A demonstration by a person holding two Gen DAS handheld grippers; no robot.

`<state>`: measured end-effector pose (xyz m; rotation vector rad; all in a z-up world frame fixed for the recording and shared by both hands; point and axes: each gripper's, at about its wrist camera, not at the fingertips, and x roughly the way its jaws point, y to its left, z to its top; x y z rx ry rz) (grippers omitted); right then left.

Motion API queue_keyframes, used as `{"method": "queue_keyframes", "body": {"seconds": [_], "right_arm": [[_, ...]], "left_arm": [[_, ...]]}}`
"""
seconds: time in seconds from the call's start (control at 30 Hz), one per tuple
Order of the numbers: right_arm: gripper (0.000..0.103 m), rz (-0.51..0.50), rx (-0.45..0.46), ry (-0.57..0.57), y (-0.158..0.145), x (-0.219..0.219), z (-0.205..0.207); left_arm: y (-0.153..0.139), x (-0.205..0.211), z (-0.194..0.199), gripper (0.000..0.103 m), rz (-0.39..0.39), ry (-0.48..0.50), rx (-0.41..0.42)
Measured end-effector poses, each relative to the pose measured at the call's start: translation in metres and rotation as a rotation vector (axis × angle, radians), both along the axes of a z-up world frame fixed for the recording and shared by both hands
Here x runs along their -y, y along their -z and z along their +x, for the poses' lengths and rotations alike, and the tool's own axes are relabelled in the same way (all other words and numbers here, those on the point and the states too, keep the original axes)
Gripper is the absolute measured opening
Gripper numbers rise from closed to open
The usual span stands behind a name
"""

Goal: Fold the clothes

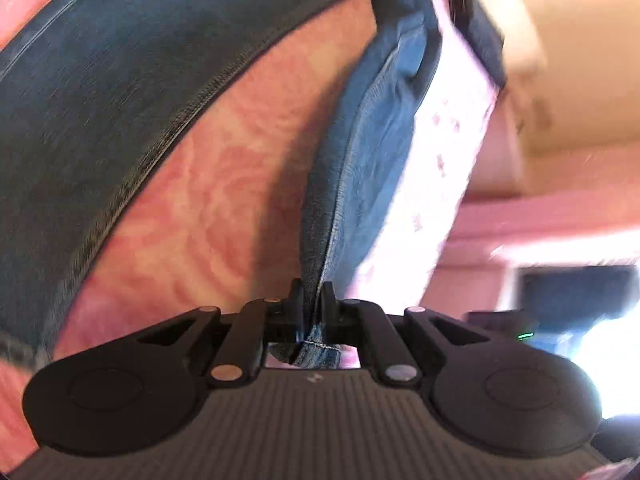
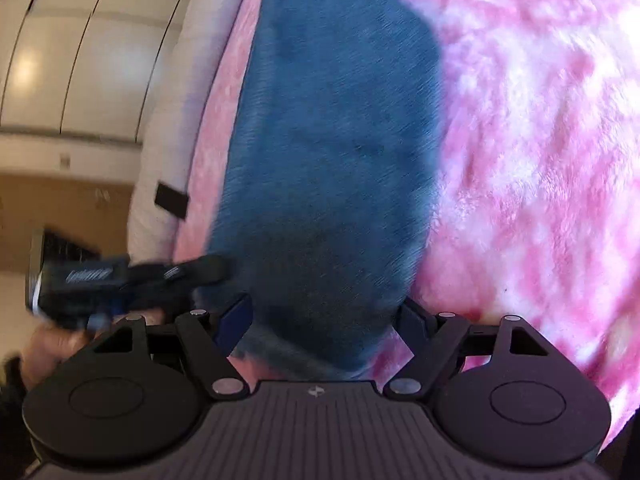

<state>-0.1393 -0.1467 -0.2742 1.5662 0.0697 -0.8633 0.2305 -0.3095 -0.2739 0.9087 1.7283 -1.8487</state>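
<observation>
A pair of blue jeans point(image 1: 352, 168) lies on a pink patterned blanket point(image 1: 208, 200). My left gripper point(image 1: 313, 300) is shut on a seamed edge of the jeans, which rises from between the jaws in a taut fold. A wider dark part of the jeans point(image 1: 100, 92) stretches across the upper left. In the right wrist view a broad panel of the jeans point(image 2: 332, 152) runs up from between my right gripper's point(image 2: 328, 316) spread fingers, which stand wide open on either side of the cloth. The left gripper point(image 2: 160, 280) shows blurred at the left of that view.
The fluffy pink and white blanket point(image 2: 540, 160) fills the right of the right wrist view. A white cushion or mattress edge point(image 2: 168, 152) borders it, with pale cabinet panels point(image 2: 72, 48) and floor beyond. A pale floral cloth point(image 1: 440, 168) lies beside the jeans.
</observation>
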Motion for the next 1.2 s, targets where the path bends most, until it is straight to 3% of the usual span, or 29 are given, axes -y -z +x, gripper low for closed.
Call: {"method": "queue_keyframes", "body": {"seconds": [0.1, 0.2, 0.23, 0.27, 0.3, 0.33, 0.47, 0.53, 0.63, 0.67, 0.77, 0.8, 0.83, 0.97, 1.1, 1.2], "right_arm": [[0.079, -0.004, 0.050, 0.058, -0.002, 0.001, -0.012], [0.061, 0.025, 0.195, 0.083, 0.002, 0.002, -0.018], [0.033, 0.038, 0.236, 0.083, 0.003, 0.002, -0.019], [0.013, 0.042, 0.217, 0.067, -0.003, 0.002, -0.020], [0.008, 0.046, 0.197, 0.050, -0.009, 0.001, -0.021], [0.007, 0.049, 0.178, 0.034, -0.015, 0.001, -0.022], [0.003, 0.042, -0.149, -0.159, -0.063, -0.019, -0.021], [0.003, 0.048, -0.300, -0.243, -0.074, -0.035, -0.014], [0.003, 0.132, -0.416, -0.275, -0.067, -0.060, -0.013], [0.003, 0.140, -0.410, -0.265, -0.066, -0.063, -0.016], [0.023, 0.101, -0.417, -0.223, -0.074, -0.059, -0.025], [0.039, 0.077, -0.423, -0.208, -0.078, -0.056, -0.028], [0.052, 0.050, -0.426, -0.184, -0.080, -0.044, -0.034], [0.052, -0.050, -0.446, -0.092, -0.086, 0.010, -0.061], [0.052, -0.119, -0.497, -0.038, -0.097, 0.078, -0.094], [0.052, -0.159, -0.527, -0.024, -0.102, 0.134, -0.128]], "left_arm": [[-0.001, -0.004, 0.017, 0.004, 0.094, -0.090, -0.073], [0.001, -0.013, 0.027, 0.004, 0.119, -0.131, -0.095], [0.002, -0.018, 0.030, 0.004, 0.121, -0.138, -0.085], [0.006, -0.024, 0.032, 0.004, 0.123, -0.132, -0.066], [0.010, -0.030, 0.034, 0.005, 0.125, -0.127, -0.048], [0.015, -0.036, 0.036, 0.005, 0.132, -0.119, -0.029], [0.042, -0.065, 0.013, 0.005, 0.170, -0.065, 0.017], [0.049, -0.074, -0.004, 0.006, 0.135, -0.038, 0.067], [0.053, -0.079, -0.012, 0.013, 0.092, -0.038, 0.139], [0.053, -0.079, -0.011, 0.017, 0.083, -0.041, 0.155], [0.044, -0.075, -0.010, 0.024, 0.009, 0.023, 0.229], [0.036, -0.074, -0.011, 0.024, -0.039, 0.066, 0.274], [0.026, -0.074, -0.012, 0.024, -0.091, 0.110, 0.320], [-0.016, -0.076, -0.026, 0.024, -0.357, 0.239, 0.447], [-0.053, -0.084, -0.077, 0.037, -0.579, 0.320, 0.414], [-0.049, -0.090, -0.138, 0.043, -0.652, 0.399, 0.390]]}}
